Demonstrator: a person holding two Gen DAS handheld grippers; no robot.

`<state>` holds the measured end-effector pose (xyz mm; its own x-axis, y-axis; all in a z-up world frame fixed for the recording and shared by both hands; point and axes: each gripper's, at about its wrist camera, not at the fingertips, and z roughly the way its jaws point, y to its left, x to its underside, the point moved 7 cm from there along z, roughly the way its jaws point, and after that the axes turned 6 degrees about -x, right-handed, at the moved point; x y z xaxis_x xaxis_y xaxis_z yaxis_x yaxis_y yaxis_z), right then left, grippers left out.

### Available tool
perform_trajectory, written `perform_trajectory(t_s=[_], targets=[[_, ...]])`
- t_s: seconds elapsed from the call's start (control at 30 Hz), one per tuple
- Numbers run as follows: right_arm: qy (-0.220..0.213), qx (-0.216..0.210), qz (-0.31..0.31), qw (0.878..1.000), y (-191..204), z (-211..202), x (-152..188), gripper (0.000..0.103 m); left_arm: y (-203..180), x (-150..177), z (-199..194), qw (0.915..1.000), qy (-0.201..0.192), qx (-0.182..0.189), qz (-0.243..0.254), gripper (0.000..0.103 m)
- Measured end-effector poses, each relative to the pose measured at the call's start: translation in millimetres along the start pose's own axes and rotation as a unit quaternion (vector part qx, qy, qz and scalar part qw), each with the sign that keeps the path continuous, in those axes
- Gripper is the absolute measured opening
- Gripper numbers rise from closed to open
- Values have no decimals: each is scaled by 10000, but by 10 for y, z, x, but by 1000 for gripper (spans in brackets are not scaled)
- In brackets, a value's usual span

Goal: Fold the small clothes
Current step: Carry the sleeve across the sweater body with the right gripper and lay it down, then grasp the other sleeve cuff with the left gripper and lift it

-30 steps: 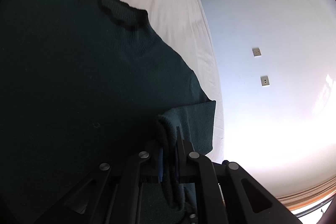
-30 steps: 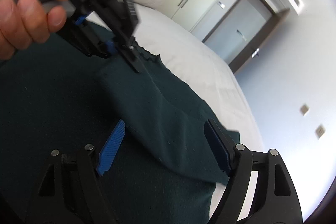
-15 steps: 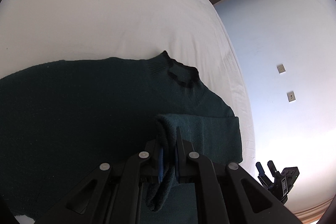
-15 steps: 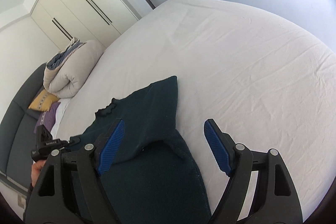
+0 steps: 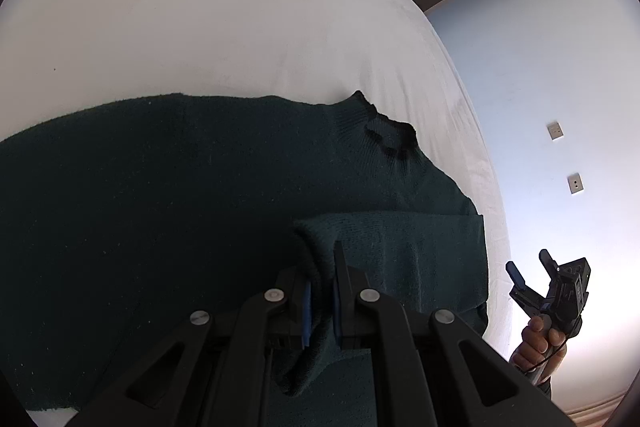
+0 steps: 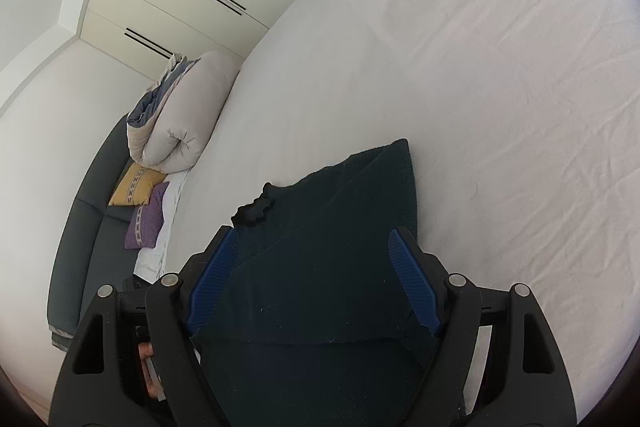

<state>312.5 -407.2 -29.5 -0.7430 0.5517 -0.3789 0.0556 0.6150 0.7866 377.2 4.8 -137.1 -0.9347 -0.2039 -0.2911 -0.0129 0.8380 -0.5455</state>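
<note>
Dark green sweater [image 5: 168, 195] spread flat on white bed [image 5: 200, 27], ruffled collar [image 5: 390, 137] toward the bed's far edge. Left gripper [image 5: 320, 297] clamped on folded-over sleeve [image 5: 400, 247] lying across the sweater's body. Right gripper [image 6: 316, 283] wide apart, empty, hovering over the sweater; folded duvet [image 6: 180, 119] beyond bed.

no readable text, no labels, no brand marks, no numbers, no signs anywhere
</note>
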Motion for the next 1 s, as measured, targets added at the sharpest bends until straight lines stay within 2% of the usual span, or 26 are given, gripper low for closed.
perform_trajectory(t_s=[0.1, 0.23, 0.33, 0.57, 0.67, 0.9, 0.93, 1.0], targets=[[96, 17, 3, 10000, -29, 141, 34, 77, 69, 36, -30, 9999, -54, 73, -81, 7], [232, -98, 111, 9996, -129, 316, 153, 77, 173, 43, 85, 9997, 18, -5, -239, 9], [348, -339, 298, 9984, -164, 473, 92, 77, 213, 23, 112, 9994, -52, 96, -334, 9], [503, -595, 597, 9952, -214, 911, -175, 77, 248, -26, 165, 9995, -174, 80, -251, 12], [699, -586, 770, 9929, -399, 1130, -69, 77, 302, -27, 171, 9993, -215, 138, -262, 13], [877, -1017, 756, 9880, -323, 854, 406, 77, 334, 7, 120, 9986, -375, 270, -272, 13], [917, -990, 706, 9883, -316, 794, 501, 77, 347, 24, 78, 9982, -421, 273, -338, 17], [1038, -944, 649, 9880, -313, 684, 689, 77, 406, 65, -101, 9966, -612, 190, -509, 34]])
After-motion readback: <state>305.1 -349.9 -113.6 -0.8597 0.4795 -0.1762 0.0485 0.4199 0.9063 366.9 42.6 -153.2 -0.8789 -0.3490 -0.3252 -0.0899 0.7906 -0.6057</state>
